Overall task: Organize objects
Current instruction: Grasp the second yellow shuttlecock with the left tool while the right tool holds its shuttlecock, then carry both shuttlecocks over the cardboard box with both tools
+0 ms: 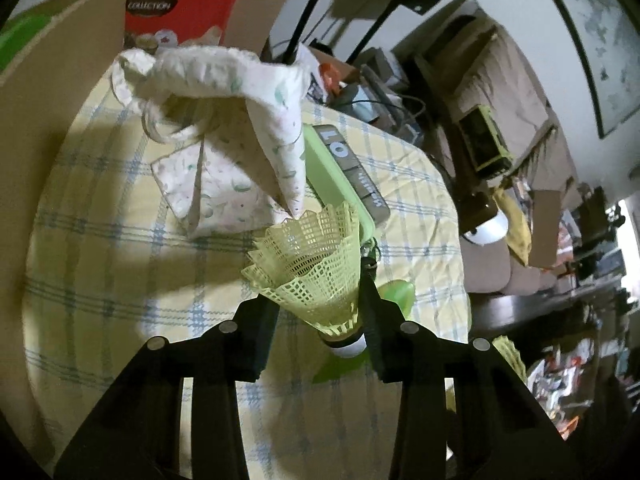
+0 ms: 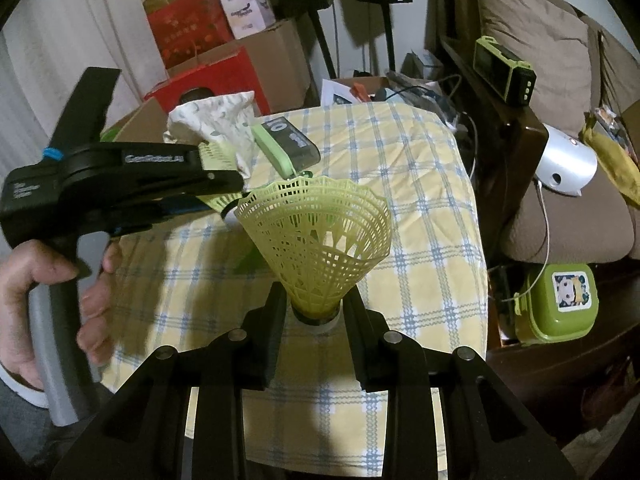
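In the left wrist view my left gripper [image 1: 316, 332] is shut on a yellow-green plastic shuttlecock [image 1: 312, 268], gripped low on the skirt just above its white cork and lifted over the checked tablecloth [image 1: 100, 260]. The right wrist view shows that gripper [image 2: 228, 196] from the side, with a person's hand [image 2: 44, 280] on its handle. My right gripper [image 2: 316, 320] is shut on a second yellow-green shuttlecock [image 2: 320, 236], pads at its cork base, skirt pointing up. A floral cloth pouch [image 1: 224, 128] [image 2: 216, 120] lies beyond, its mouth partly raised.
A grey box with a green edge [image 1: 344, 168] [image 2: 288, 140] lies beside the pouch. A small green item [image 1: 396, 292] rests on the cloth. Cardboard [image 1: 40, 120] and a red box [image 2: 208, 80] stand at the table's far side. Right of the table are a sofa and a green lunch box [image 2: 560, 300].
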{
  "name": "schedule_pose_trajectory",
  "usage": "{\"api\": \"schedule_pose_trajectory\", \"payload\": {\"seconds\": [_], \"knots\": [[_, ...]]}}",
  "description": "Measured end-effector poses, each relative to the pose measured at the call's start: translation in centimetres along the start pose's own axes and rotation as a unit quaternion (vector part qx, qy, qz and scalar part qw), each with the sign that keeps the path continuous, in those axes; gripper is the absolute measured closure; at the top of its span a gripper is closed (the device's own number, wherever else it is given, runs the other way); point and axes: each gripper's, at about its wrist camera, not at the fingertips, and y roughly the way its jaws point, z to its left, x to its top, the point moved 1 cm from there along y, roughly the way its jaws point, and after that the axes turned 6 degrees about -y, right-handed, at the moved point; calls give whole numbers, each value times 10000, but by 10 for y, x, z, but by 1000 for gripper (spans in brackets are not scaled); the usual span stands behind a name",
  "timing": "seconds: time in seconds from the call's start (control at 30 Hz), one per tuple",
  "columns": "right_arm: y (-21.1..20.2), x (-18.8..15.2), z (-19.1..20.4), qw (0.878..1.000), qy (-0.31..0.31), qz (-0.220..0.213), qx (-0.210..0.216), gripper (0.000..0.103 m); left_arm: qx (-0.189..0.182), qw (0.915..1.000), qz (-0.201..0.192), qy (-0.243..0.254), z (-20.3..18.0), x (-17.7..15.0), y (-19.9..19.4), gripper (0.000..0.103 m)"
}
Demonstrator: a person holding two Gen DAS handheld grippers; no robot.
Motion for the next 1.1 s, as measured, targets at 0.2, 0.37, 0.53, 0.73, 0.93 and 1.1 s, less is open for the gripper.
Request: {"api": "schedule_pose_trajectory", "payload": {"seconds": [0.2, 0.37, 0.53, 0.73, 0.93, 1.1], "knots": [[-3, 5, 7, 10000, -63, -55, -9, 74, -82, 9996, 14, 285, 3, -5, -24, 67], [-8, 13, 16, 9998, -144, -123, 31, 74, -131, 9990, 45, 421, 11, -10, -42, 67], [-12, 24, 29, 9995, -202, -196, 134, 74, -108, 9980, -106, 617, 15, -14, -67, 67], [-17, 38, 52, 9988, -352, -270, 226, 74, -8, 9957, -351, 852, 16, -13, -98, 67], [-21, 48, 70, 9980, -455, -349, 278, 74, 278, 9907, -723, 1122, 21, -14, -124, 67], [-26, 56, 84, 9973, -505, -429, 309, 74, 509, 9846, -993, 1347, 27, -18, -143, 67]]}}
